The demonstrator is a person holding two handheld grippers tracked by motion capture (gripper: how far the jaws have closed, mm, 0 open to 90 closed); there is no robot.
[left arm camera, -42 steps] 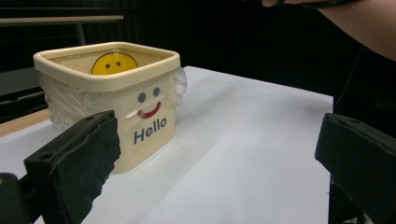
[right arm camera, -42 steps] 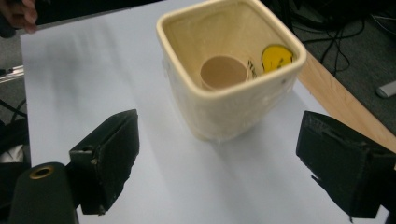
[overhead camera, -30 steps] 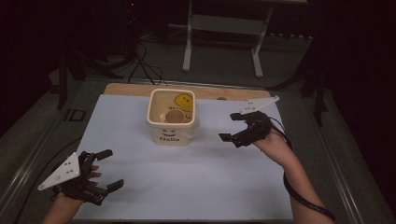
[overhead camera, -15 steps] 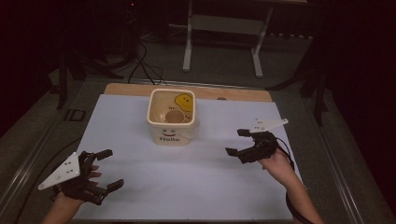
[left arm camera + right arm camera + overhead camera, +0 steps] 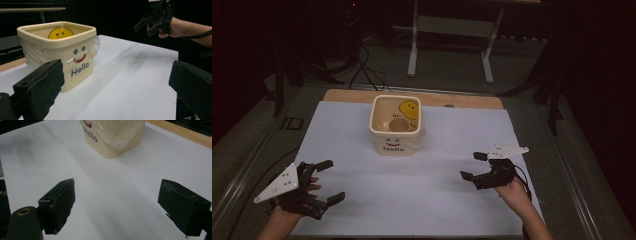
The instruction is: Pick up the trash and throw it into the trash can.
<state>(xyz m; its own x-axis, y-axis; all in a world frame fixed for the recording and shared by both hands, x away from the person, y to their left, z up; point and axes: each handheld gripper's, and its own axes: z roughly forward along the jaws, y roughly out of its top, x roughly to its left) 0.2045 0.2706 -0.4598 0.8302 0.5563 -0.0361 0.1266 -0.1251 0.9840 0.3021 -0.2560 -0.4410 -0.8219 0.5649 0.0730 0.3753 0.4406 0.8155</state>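
Observation:
A cream square tub (image 5: pixel 395 125) with a smiley face and the word "Hello" stands at the back middle of the white sheet (image 5: pixel 432 185). A clear plastic liner hangs over its rim, and a round brown object and a yellow smiley lie inside. The tub (image 5: pixel 58 53) is also close ahead in the left gripper view. My left gripper (image 5: pixel 329 181) is open near the front left corner, nothing between its jaws. My right gripper (image 5: pixel 473 166) is open above the sheet at the front right, empty too. Its own view faces the tub's lower part (image 5: pixel 113 137).
A wooden strip (image 5: pixel 412 96) runs along the sheet's far edge. Beyond the table, metal stand legs (image 5: pixel 449 45) and cables (image 5: pixel 357 65) are on the dark floor. The right hand and gripper (image 5: pixel 156 18) appear far off in the left gripper view.
My right gripper has drawn back from beside the tub toward the front right of the sheet, still open. The left gripper has stayed put.

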